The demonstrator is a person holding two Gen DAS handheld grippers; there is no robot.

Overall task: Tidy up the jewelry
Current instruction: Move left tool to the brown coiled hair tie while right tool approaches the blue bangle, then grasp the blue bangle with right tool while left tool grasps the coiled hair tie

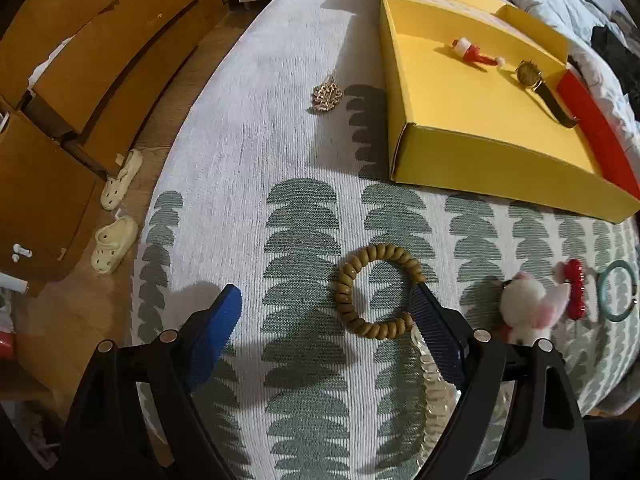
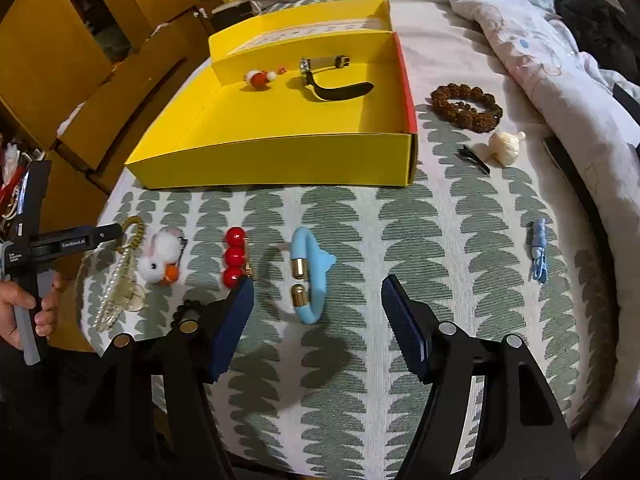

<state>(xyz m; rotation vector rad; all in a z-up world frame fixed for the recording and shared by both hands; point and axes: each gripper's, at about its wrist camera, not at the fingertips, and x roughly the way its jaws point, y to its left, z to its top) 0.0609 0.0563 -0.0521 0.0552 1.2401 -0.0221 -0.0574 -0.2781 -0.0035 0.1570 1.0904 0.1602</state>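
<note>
With the left gripper [image 1: 324, 316] spread wide above it, the olive beaded bracelet [image 1: 376, 290] lying on the patterned cloth [image 1: 240, 140] was judged light, floppy, best pinched across one strand.

1. The left gripper [image 1: 326, 300] hangs spread wide over the patterned cloth [image 1: 256, 152]; its right finger touches the olive bead bracelet [image 1: 376, 290].
2. The yellow box [image 1: 480, 120] holds a watch [image 1: 538, 84] and a red-and-white charm [image 1: 474, 53].
3. A gold chain [image 1: 327, 94] lies left of the box.
</note>
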